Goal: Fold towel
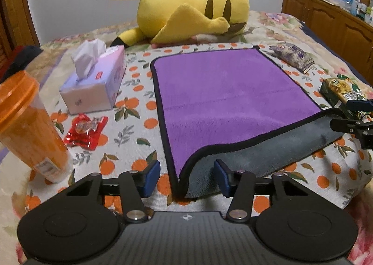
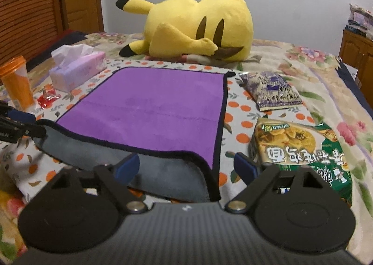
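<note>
A purple towel [image 1: 228,92] with black trim and a grey underside lies flat on an orange-print cloth on the bed; it also shows in the right wrist view [image 2: 153,111]. Its near edge droops over the front, grey side out. My left gripper [image 1: 187,177] is open, its blue pads either side of the towel's near left corner. My right gripper [image 2: 186,168] is open around the near right corner. Each gripper shows at the edge of the other's view, the right one [image 1: 349,115] and the left one [image 2: 21,125].
A yellow plush toy [image 1: 193,8] lies behind the towel. Left of it are a tissue box [image 1: 95,83], an orange bottle [image 1: 28,125] and a red wrapper [image 1: 86,129]. Right of it are a purple snack bag [image 2: 270,91] and a green noodle pack [image 2: 300,148]. Wooden cabinets [image 1: 326,20] stand right.
</note>
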{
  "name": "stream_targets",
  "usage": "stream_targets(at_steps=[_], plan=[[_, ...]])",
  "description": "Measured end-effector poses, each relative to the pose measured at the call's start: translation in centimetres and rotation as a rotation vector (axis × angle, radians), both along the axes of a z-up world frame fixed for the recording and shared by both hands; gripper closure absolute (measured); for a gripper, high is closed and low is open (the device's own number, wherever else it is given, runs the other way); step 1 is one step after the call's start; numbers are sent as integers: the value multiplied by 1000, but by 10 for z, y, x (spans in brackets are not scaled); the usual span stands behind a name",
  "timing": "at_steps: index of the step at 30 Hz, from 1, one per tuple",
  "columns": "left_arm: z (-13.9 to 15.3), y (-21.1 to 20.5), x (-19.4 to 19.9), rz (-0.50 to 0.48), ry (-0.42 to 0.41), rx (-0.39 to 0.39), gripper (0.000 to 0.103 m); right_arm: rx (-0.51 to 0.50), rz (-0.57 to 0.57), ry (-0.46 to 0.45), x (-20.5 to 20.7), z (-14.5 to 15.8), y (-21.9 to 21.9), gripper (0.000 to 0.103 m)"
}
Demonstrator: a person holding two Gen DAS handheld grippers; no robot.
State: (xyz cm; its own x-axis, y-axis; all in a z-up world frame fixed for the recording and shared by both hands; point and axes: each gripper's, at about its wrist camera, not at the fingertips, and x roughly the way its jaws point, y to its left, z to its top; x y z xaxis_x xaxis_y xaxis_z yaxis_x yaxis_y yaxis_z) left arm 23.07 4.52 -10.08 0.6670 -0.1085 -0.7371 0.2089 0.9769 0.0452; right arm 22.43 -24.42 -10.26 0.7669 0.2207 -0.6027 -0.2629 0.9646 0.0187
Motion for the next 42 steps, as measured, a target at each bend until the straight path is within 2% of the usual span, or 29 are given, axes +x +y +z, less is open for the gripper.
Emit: stream_targets(at_steps=[7,10,13,16,23,29,31,33,42], plan=[[-4,1,0,1,27,1,63,23,1,43,8,-6,-4,27],[-5,1,0,0,32,-7,73,37,12,63,9,-9,-5,39],[-3,-2,-1,-11,25,-8,78,39,21,83,10,-12,-4,40],[-3,-2,-2,-10,27,-12,78,55,34,107,11,-13,-4,44],[-6,-3,-1,-21,33,-10,84,41,52,122,13,-14,-4,73],[-5,-4,-3,-34,29,-18,92,26,47,118,13,-15,-8,84],[-4,-4,-3,-40,27,-22,94,23,47,114,13,-15,-9,95],[-2,-5,-4,-42,21,-27,94,16,44,111,13,-15,-9,98],[16,-9,-10,-56,-44,-43,95,39,44,67,12,-6,-13,98]])
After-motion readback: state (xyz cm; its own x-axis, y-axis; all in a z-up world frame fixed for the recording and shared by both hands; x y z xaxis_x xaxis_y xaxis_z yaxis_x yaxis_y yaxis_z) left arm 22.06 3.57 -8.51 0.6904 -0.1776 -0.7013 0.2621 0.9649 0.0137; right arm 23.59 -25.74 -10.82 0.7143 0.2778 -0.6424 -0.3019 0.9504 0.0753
